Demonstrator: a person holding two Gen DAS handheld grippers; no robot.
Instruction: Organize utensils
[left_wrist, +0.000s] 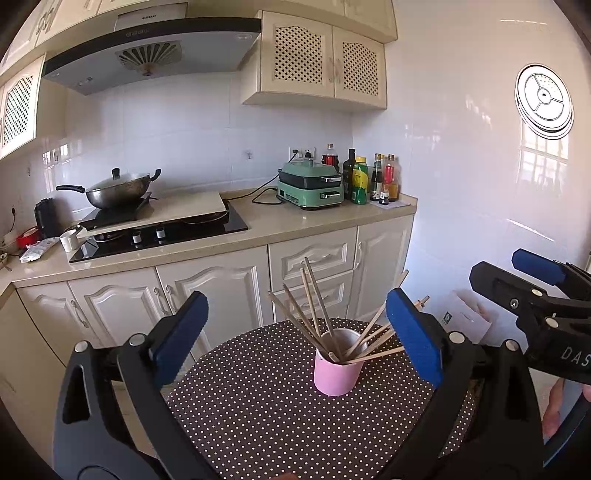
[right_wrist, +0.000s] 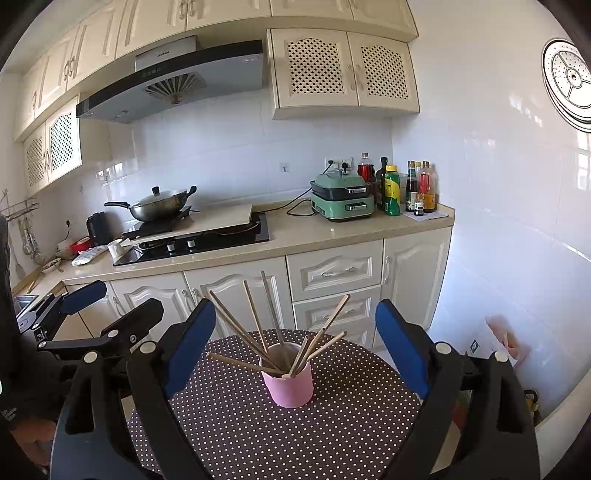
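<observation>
A pink cup (left_wrist: 337, 376) stands upright on a round table with a brown polka-dot cloth (left_wrist: 258, 406). Several wooden chopsticks (left_wrist: 314, 306) stand in it, fanned out. My left gripper (left_wrist: 295, 332) is open and empty, its blue pads on either side of the cup and nearer the camera. The right gripper (left_wrist: 532, 280) shows at the right edge, open. In the right wrist view the cup (right_wrist: 291, 387) with chopsticks (right_wrist: 258, 325) sits between the open, empty right gripper (right_wrist: 295, 343). The left gripper (right_wrist: 107, 299) shows at the left, open.
A kitchen counter (left_wrist: 295, 225) runs behind the table with a hob (left_wrist: 166, 229), a wok (left_wrist: 118, 188), a green cooker (left_wrist: 314, 186) and several bottles (left_wrist: 369, 177). Cream cabinets (left_wrist: 221, 288) stand below. A white tiled wall (left_wrist: 480, 184) is to the right.
</observation>
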